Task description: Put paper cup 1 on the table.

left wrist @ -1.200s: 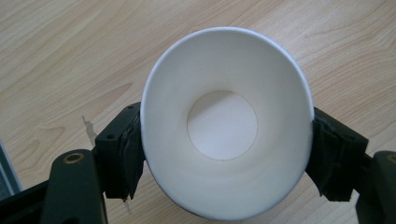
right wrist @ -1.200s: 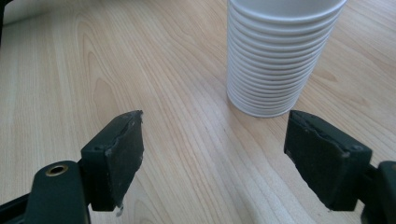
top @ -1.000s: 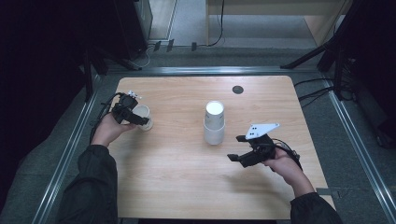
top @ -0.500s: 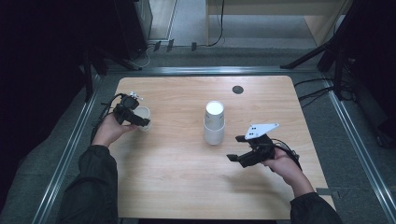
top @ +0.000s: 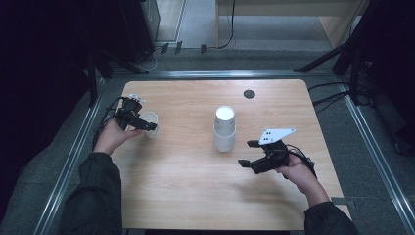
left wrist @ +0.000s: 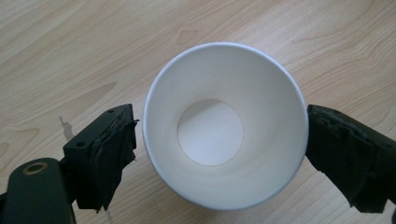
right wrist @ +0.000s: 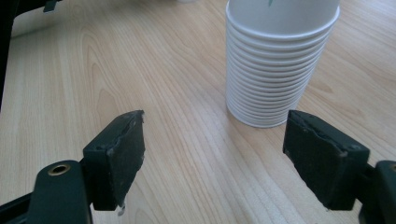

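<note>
white paper cup between just-opened left tool, right tool open, high view adds cup stack

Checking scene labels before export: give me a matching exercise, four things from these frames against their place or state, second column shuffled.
Column 1:
1. single paper cup
2. stack of paper cups
3. right gripper
4. black round disc

Column 2:
A. upside down at the table's middle
B. open, empty, aimed at the stack
C. upright between the left gripper's opened jaws
D. flat near the table's far edge

Pairs: 1-C, 2-A, 3-B, 4-D
</note>
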Action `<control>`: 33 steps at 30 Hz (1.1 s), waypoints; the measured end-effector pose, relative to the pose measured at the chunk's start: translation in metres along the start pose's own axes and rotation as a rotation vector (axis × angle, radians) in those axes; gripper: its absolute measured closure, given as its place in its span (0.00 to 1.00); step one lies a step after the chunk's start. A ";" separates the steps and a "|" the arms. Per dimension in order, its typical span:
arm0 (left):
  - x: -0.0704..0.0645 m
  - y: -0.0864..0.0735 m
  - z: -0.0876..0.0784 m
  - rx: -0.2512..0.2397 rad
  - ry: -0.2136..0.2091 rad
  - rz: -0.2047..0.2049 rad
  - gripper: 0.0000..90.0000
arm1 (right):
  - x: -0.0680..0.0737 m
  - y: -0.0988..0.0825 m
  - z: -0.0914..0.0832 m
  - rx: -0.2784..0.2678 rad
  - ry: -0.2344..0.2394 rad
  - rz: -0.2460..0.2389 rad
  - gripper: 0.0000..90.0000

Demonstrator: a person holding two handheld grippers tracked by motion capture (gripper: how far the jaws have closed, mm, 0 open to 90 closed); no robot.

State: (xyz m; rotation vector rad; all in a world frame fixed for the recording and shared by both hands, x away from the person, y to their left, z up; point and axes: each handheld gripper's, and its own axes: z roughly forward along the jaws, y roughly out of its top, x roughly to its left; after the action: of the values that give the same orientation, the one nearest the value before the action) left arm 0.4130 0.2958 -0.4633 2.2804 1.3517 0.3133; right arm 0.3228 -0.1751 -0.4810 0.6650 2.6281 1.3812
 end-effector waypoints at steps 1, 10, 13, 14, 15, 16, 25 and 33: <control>0.001 0.000 -0.002 -0.007 -0.009 -0.004 0.12 | 0.000 0.000 0.000 -0.003 0.003 -0.003 0.23; 0.003 -0.006 -0.018 -0.027 -0.026 -0.020 0.12 | -0.003 0.002 -0.004 -0.060 -0.009 0.014 0.22; 0.003 -0.008 -0.024 -0.045 -0.042 -0.028 0.12 | -0.005 0.002 -0.004 -0.032 -0.002 0.023 0.18; 0.003 -0.009 -0.026 -0.047 -0.043 -0.031 0.12 | -0.005 0.003 -0.005 -0.021 0.002 0.028 0.17; 0.002 -0.010 -0.029 -0.051 -0.048 -0.033 0.13 | -0.006 0.003 -0.004 -0.012 0.002 0.025 0.16; 0.002 -0.012 -0.031 -0.050 -0.046 -0.036 0.13 | -0.006 0.004 -0.004 0.012 -0.009 0.037 0.16; -0.009 -0.021 -0.053 -0.098 -0.096 -0.033 0.14 | -0.014 0.014 -0.008 -0.018 -0.028 0.071 0.15; -0.021 -0.025 -0.068 -0.151 -0.147 -0.004 0.16 | -0.020 0.025 -0.007 -0.051 -0.100 0.101 0.16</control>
State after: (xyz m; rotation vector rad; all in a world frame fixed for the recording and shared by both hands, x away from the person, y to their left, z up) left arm 0.3547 0.3062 -0.4157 2.1322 1.2163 0.2332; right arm 0.3470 -0.1763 -0.4596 0.8478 2.5052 1.3975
